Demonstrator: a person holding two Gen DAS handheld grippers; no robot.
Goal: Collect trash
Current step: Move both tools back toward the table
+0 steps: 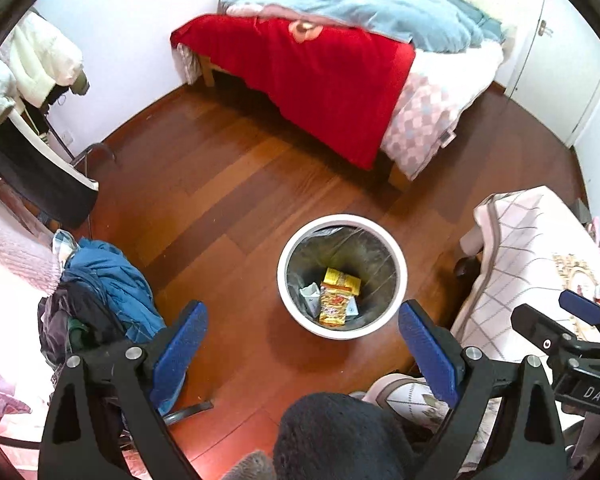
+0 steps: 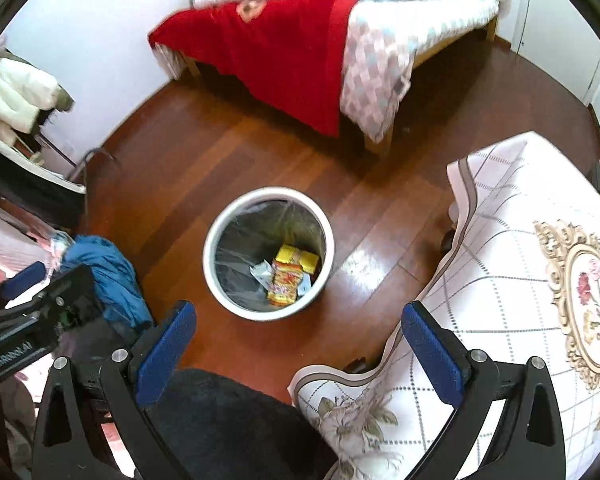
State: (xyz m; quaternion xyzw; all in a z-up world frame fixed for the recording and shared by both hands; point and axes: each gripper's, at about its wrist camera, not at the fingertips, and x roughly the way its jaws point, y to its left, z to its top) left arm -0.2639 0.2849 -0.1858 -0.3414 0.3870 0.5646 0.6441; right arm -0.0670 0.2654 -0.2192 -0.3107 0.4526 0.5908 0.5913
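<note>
Wooden floor (image 1: 228, 184), lined bin (image 1: 342, 224) with wrappers (image 1: 334, 304); both claws wide, empty.

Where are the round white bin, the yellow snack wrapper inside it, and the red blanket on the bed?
round white bin (image 1: 342, 330), left wrist view, front rim.
yellow snack wrapper (image 1: 333, 304), left wrist view, middle of the packet.
red blanket (image 2: 284, 52), right wrist view, hanging centre.

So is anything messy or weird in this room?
Yes. A heap of clothes lies piled by the chair on the floor, and the blankets on the bed are rumpled. The trash sits inside the bin, nothing spilled.
</note>
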